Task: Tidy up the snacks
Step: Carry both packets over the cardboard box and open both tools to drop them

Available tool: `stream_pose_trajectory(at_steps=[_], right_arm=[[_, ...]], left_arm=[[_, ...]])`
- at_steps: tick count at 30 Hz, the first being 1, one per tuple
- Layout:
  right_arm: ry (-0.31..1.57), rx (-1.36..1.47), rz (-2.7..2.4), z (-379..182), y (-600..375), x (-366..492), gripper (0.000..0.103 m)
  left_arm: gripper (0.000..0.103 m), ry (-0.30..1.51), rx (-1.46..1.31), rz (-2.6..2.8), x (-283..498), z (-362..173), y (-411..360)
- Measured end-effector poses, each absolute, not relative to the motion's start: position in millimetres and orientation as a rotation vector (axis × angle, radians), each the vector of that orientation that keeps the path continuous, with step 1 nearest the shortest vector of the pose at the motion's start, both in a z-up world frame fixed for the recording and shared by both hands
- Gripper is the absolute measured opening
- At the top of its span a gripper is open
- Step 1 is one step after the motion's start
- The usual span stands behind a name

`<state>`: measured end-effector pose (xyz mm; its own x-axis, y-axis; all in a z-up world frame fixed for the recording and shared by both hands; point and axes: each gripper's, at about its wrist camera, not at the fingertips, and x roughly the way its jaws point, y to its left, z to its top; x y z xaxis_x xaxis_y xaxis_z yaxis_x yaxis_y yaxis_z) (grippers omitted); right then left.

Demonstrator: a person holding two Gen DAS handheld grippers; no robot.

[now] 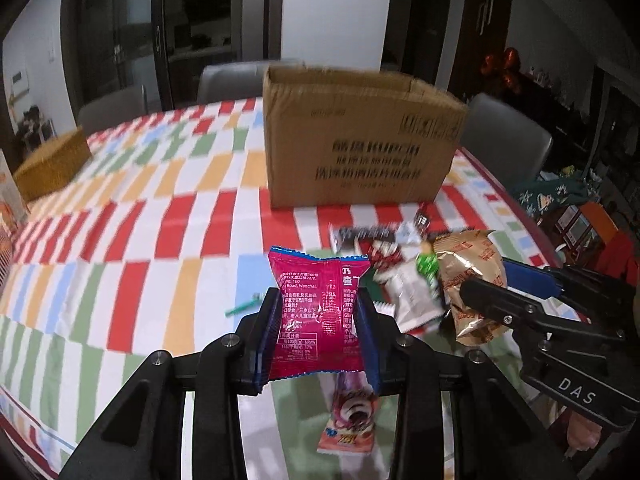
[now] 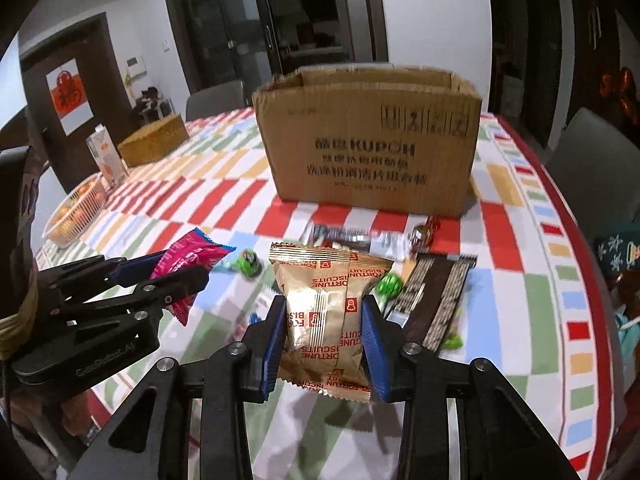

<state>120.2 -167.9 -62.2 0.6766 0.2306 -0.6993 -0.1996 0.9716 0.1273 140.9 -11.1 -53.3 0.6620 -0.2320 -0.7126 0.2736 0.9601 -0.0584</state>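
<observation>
My left gripper (image 1: pixel 318 304) is shut on a magenta snack packet (image 1: pixel 318 312) and holds it above the table. My right gripper (image 2: pixel 324 308) is shut on a gold Fortune Biscuits packet (image 2: pixel 324 312), also lifted. Each gripper shows in the other view: the right one (image 1: pixel 516 292) with the gold packet (image 1: pixel 468 276), the left one (image 2: pixel 160 276) with the magenta packet (image 2: pixel 188 264). An open cardboard box (image 1: pixel 360 144) (image 2: pixel 368 148) stands on the table beyond both. Loose snacks lie between: a dark wafer pack (image 2: pixel 436 296), green candies (image 2: pixel 250 262), a pink-and-white packet (image 1: pixel 350 420).
The table has a checked cloth (image 1: pixel 160 220). A woven box (image 2: pixel 154 140), a carton (image 2: pixel 106 156) and a white basket (image 2: pixel 76 212) stand at the far left. Grey chairs (image 1: pixel 508 144) ring the table. A small green stick (image 1: pixel 242 306) lies on the cloth.
</observation>
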Motion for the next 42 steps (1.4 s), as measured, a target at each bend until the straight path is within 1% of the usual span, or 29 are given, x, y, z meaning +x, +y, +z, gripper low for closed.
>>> stream_pose_trajectory(at_steps=[10, 24, 30, 42], right_arm=[[0.665, 0.044, 0.245, -17, -187, 127, 0.038], [0.549, 0.040, 0.199, 39, -210, 183, 0.038], [0.537, 0.053, 0.189, 54, -217, 218, 0.038], [0.568, 0.062, 0.175, 56, -218, 282, 0.038]], left_arm=[[0.036, 0.663, 0.080, -0.290, 154, -2, -33], [0.036, 0.523, 0.125, -0.254, 209, 55, -54], [0.036, 0.536, 0.109, -0.268, 243, 65, -56], [0.036, 0.602, 0.088, -0.279, 307, 62, -57]])
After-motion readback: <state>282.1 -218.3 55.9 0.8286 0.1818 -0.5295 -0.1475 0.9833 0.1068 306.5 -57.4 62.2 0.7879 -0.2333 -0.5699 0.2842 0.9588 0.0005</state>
